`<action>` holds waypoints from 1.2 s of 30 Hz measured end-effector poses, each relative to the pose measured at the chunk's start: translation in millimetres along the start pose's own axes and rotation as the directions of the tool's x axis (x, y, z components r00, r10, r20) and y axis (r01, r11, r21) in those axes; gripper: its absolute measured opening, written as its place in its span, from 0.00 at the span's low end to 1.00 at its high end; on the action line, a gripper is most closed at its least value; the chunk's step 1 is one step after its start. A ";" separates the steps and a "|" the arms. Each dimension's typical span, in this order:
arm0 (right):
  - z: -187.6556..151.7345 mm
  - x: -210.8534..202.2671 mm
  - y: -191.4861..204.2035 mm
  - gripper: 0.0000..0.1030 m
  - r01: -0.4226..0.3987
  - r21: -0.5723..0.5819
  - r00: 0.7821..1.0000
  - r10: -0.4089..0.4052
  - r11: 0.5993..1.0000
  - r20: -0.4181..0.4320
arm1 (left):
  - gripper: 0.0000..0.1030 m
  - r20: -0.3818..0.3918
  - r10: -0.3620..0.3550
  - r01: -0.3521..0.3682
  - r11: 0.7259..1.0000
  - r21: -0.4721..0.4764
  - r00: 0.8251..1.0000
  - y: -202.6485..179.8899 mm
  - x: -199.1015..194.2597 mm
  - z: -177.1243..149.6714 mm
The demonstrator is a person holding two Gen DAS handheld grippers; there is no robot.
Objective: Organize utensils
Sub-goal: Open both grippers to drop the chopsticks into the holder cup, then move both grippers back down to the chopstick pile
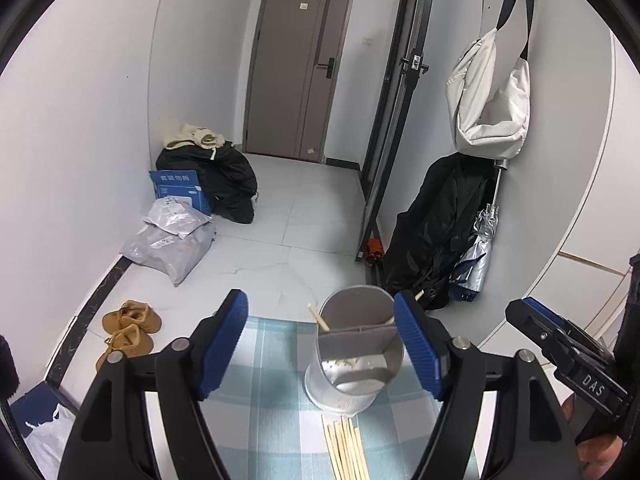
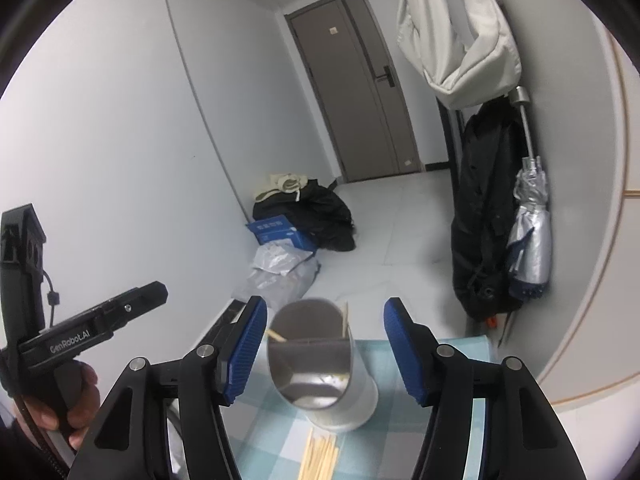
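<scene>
Chopsticks [image 1: 346, 446] were seen lying loose on the counter [image 1: 272, 360] just before the holder [image 1: 354, 354], which already held two. Both the left gripper [image 1: 320, 350] and right gripper [image 2: 322, 350] were spread, empty. The sticks were judged light, stiff, slippery; a mid-shaft pinch was advised.

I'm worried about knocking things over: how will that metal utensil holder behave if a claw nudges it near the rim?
The metal utensil holder is tall and looks thin-walled, so probably light and apt to tip from a high push. Its flared base should steady it somewhat. On the checked tablecloth it would more likely slide or topple than roll; the smooth metal may be slippery to pinch.
</scene>
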State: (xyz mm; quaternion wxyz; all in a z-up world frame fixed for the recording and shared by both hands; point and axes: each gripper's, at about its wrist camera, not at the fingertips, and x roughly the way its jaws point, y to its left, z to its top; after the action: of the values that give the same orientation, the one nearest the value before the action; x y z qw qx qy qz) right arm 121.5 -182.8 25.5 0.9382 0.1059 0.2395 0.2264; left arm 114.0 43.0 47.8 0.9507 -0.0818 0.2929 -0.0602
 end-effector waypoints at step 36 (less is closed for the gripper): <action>-144.6 -21.5 12.4 0.86 0.128 -0.096 0.985 -0.138 0.987 -0.101 | 0.93 -0.051 0.051 -0.055 0.996 -0.067 0.997 22.4 25.7 -132.7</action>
State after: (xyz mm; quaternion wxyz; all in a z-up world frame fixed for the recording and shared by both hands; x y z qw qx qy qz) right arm 28.1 -169.0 -86.8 0.9408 0.0353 0.2855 0.1791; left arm 61.4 44.8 -78.7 0.9412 -0.1050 0.3201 -0.0268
